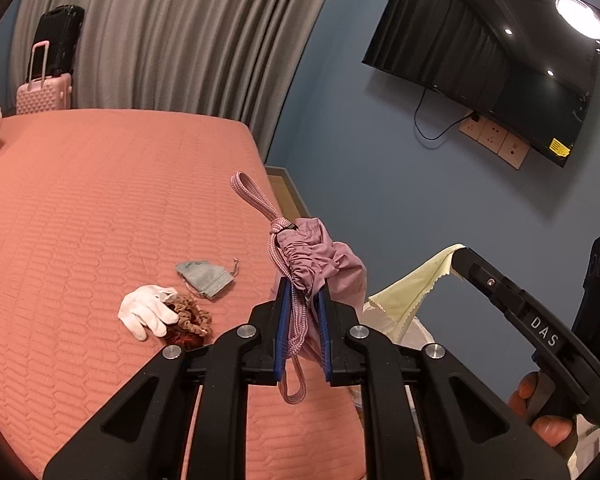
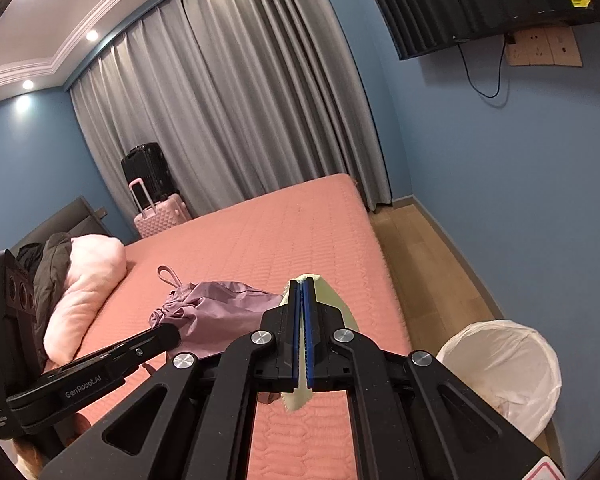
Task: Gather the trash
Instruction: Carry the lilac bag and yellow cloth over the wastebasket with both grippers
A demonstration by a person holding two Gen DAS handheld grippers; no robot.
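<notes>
**Both grippers raised over the bed, each with cloth in its jaws**

While the left gripper [image 1: 303, 300] is clenched on the gathered neck and cord of a mauve drawstring bag [image 1: 324, 264], the right gripper [image 2: 302, 292] is clamped on a pale yellow cloth [image 2: 332, 300], its blue pads pressed nearly together with the fabric pinched between them. Part of the bag's braided cord [image 1: 256, 196] loops up past the left fingertips and another loop hangs below the jaws. Seen from the left wrist, the yellow cloth trails from the right gripper's tip, held above a white-lined trash bin [image 2: 508, 364] that stands on the wooden floor beside the bed.

On the salmon quilted bedspread [image 1: 100, 200] just beyond the left gripper lie a white glove [image 1: 148, 308], a brown scrunchie [image 1: 192, 314] touching it, and a small grey pouch [image 1: 206, 276] nearby. A pink pillow [image 2: 88, 288] with dark clothing draped on it sits at the headboard end. Farther off, a pink suitcase [image 1: 42, 94] carries a black one [image 1: 58, 40] before grey curtains [image 1: 172, 32], and a television [image 1: 488, 60] hangs on the blue wall.
</notes>
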